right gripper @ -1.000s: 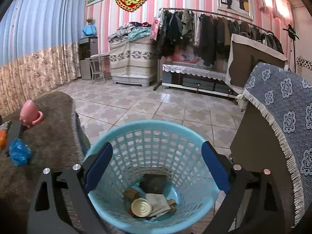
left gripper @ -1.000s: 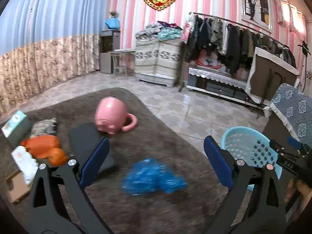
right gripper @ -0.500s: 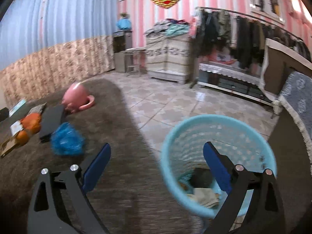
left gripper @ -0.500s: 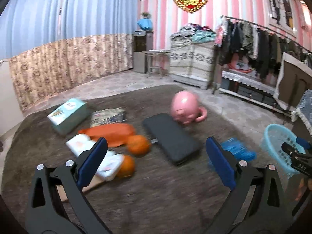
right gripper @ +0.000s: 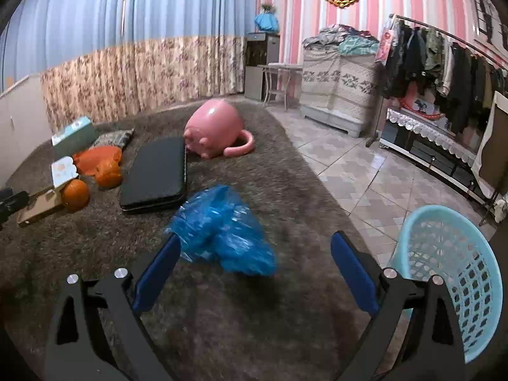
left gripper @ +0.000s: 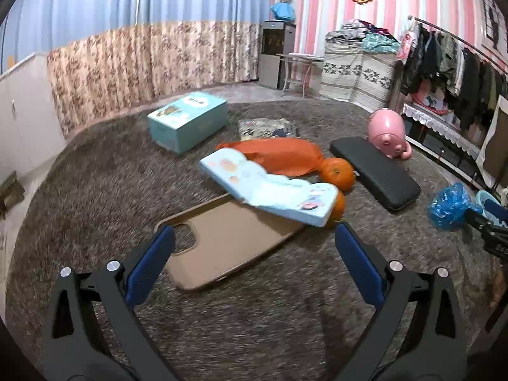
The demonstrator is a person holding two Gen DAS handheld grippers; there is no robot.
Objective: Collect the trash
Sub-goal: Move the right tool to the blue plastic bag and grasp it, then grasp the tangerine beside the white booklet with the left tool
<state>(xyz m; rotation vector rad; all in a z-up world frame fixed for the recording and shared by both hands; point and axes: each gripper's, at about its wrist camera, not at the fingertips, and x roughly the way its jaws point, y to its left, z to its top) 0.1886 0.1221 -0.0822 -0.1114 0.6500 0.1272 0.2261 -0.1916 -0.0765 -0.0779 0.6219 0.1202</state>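
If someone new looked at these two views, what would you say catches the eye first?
Probably the crumpled blue plastic bag on the dark rug, just ahead of the open right tool, with the light blue basket at its right. In the left view, the tan phone case lies before the open left tool, partly under a pale blue packet.

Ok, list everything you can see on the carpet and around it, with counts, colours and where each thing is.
crumpled plastic bag: 1, blue, on carpet before right gripper
laundry basket: 1, light blue, at carpet's edge, right
pig-shaped mug: 1, pink, tipped over, far side
flat case: 1, black, beside the mug
oranges: 2, orange, mid-carpet
orange plastic bag: 1, behind the oranges
illustrated pack: 1, pale blue, overlapping phone case
phone case: 1, tan, before left gripper
carton: 1, teal, far left
patterned packet: 1, right of the carton
carpet: 1, brown
left gripper: open, empty
right gripper: open, empty
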